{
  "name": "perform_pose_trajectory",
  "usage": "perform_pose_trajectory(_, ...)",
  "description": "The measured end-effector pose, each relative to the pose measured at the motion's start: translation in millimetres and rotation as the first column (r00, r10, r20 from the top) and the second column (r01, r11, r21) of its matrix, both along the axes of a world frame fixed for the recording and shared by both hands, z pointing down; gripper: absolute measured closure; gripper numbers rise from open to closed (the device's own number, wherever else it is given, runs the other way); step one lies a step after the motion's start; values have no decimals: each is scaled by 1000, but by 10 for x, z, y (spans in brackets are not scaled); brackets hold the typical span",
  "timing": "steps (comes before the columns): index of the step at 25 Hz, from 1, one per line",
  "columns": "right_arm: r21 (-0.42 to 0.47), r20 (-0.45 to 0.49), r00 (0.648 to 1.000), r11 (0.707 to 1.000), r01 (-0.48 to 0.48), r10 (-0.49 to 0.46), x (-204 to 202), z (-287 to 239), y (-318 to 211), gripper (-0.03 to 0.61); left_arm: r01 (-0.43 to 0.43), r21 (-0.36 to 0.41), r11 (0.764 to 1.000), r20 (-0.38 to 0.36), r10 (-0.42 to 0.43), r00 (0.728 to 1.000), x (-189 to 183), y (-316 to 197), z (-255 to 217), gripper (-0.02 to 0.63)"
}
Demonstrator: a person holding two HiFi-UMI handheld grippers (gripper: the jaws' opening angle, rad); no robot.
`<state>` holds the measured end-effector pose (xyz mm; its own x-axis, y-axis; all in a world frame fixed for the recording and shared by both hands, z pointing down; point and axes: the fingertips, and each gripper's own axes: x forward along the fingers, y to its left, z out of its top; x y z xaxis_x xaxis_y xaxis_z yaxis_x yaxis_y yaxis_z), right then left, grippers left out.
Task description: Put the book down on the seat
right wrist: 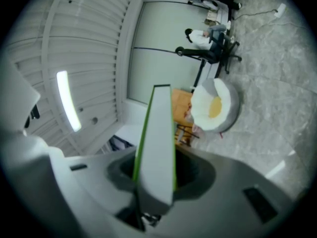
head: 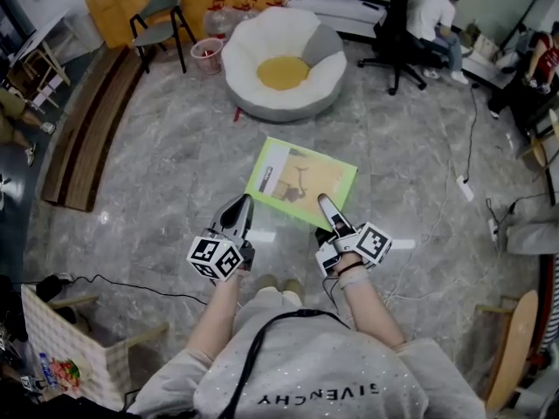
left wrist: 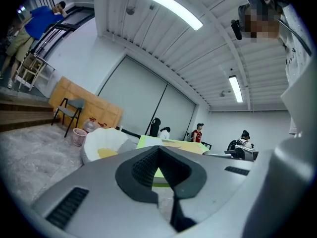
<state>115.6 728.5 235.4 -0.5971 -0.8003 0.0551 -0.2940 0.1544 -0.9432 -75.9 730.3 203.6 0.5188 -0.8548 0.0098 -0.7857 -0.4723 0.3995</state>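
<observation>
While the right gripper [head: 325,206] clamps just the near edge of the book [head: 301,182] — level above the floor [head: 175,164], well short of the far seat [head: 284,64] — it may droop and slip, the left gripper [head: 238,221] closed on nothing beside it.

Ahead of my jaws the marble floor [head: 175,173] lies open up to the beanbag seat [head: 284,72]. Left of the seat stand a pink bin [head: 206,55] and a chair [head: 162,20]. To its right are an office chair [head: 397,33] and a power strip [head: 465,188].

Ceiling tube lights [left wrist: 171,7], even brightness, dark fisheye corners
</observation>
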Motion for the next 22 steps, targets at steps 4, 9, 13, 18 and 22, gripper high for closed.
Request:
perform_pose_trajectory(4,31,-21,1000,999,20,-19,113,-23,-4,431,13,4,1000,2,-13,1000,100,31,19,591)
perform_pose_trajectory(9,41,-3,999,999,32,-32,232,-78,-54,431,22,17,1000,5,-22,1000,246,-32,-19,591)
perform_pose_trajectory(13,33,10,999,999,37,-37,227,-179,-155,431,23,9,1000,7,-23,1000,254,-145,-125,591)
perform_pose_trajectory(18,11,-1,999,999,43,-43,273,-420,-577,431,27,-8,1000,-2,-27,1000,299,-594,-365,591)
perform_pose_trajectory(22,18,11,999,999,45,-45,270,-286,-854,431,19,-9,1000,-9,-19,1000,332,-887,-215,591)
